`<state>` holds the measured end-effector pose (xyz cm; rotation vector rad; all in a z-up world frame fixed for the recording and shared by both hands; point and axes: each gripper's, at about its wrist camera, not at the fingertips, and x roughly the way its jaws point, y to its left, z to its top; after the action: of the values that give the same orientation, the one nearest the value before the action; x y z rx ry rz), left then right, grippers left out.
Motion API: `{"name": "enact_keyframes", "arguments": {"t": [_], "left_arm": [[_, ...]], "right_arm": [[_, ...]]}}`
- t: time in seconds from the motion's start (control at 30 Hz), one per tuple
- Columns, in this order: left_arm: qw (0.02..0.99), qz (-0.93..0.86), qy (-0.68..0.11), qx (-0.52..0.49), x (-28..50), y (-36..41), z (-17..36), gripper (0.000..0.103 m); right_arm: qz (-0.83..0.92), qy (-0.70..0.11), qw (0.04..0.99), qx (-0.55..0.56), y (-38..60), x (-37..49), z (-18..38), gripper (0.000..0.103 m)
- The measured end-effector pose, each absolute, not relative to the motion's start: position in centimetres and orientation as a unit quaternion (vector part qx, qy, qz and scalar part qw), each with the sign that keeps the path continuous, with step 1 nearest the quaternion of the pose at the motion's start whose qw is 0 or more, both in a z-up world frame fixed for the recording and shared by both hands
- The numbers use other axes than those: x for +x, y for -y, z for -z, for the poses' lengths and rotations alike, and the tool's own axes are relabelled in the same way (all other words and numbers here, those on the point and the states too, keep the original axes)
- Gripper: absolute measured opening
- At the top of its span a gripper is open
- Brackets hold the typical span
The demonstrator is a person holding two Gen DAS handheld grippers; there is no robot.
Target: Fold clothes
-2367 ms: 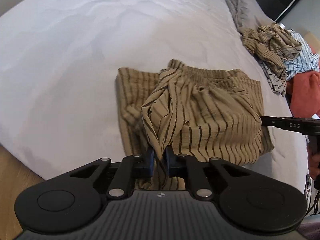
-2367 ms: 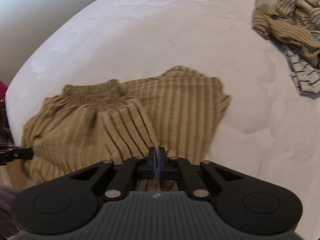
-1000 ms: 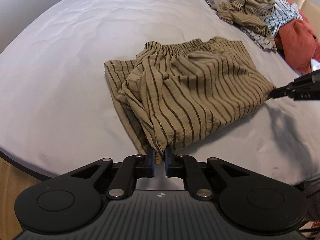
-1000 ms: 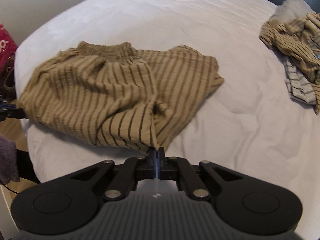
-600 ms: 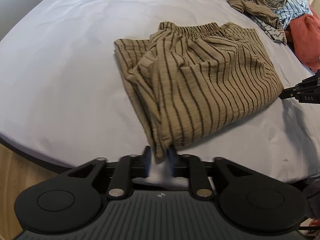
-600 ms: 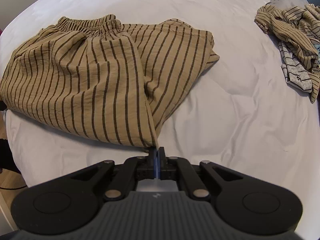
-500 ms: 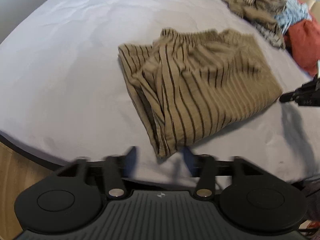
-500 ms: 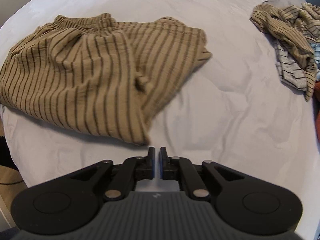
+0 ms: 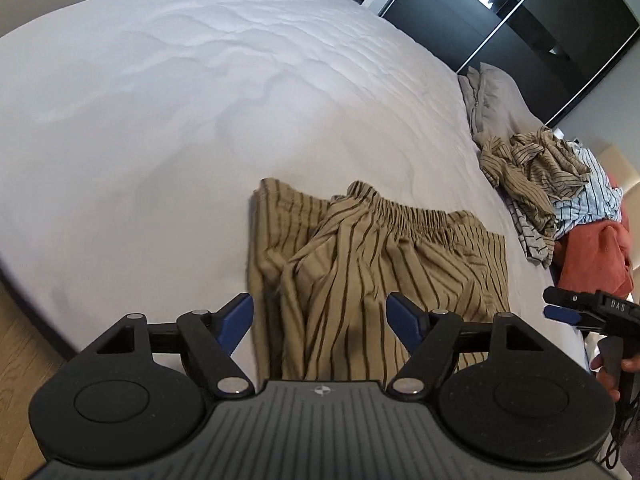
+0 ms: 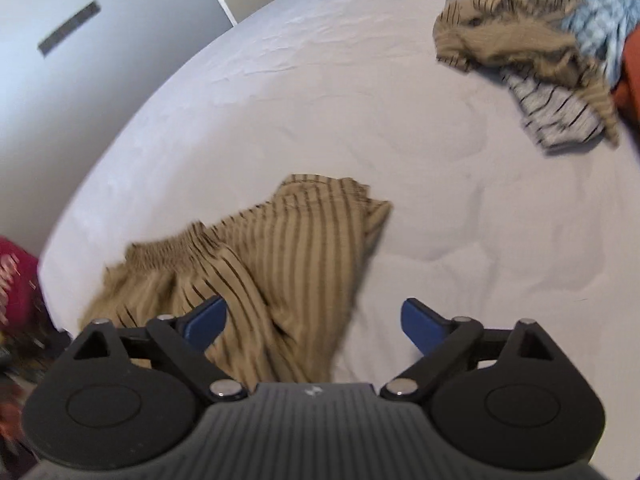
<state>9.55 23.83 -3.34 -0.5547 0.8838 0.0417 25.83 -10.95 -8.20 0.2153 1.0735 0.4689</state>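
Striped shorts (image 10: 256, 280) motion-blurred, near edge hidden

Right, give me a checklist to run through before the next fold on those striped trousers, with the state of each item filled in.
1. Left gripper released: ok, fingers have just opened wide, cloth lies between them unpinched.
2. Right gripper released: ok, fingers have just opened, nothing pressed.
3. Striped tan trousers resting on the white bed: ok, but they lie close to its near edge.
4. Fold lying flat: not ok, the top layer is bunched and creased near the elastic waistband.
5. Kept apart from the unfolded clothes pile: ok, bare sheet lies between.
6. Bottom hems lined up: cannot tell, the gripper bodies hide them.
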Motion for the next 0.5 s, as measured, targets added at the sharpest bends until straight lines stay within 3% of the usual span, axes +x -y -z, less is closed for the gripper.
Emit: {"name": "enact_keyframes", "arguments": {"t": [0.27,0.3,0.37,0.5], "left_arm": [[0.853,-0.062,-0.444,-0.269,12.9,-24.5,6.4,0.072],[0.85,-0.065,-0.446,-0.271,13.2,-24.6,6.7,0.072],[0.848,-0.065,-0.45,-0.273,13.7,-24.6,7.2,0.072],[0.851,-0.061,-0.45,-0.263,14.2,-24.6,7.6,0.072]], "right_arm": [[-0.147,-0.526,0.819,0.177,10.9,30.2,12.1,0.096],[-0.144,-0.527,0.818,0.183,11.1,30.7,12.6,0.093],[-0.141,-0.53,0.815,0.189,11.1,31.6,13.3,0.074],[-0.156,-0.54,0.804,0.194,10.4,33.2,14.6,0.065]]}}
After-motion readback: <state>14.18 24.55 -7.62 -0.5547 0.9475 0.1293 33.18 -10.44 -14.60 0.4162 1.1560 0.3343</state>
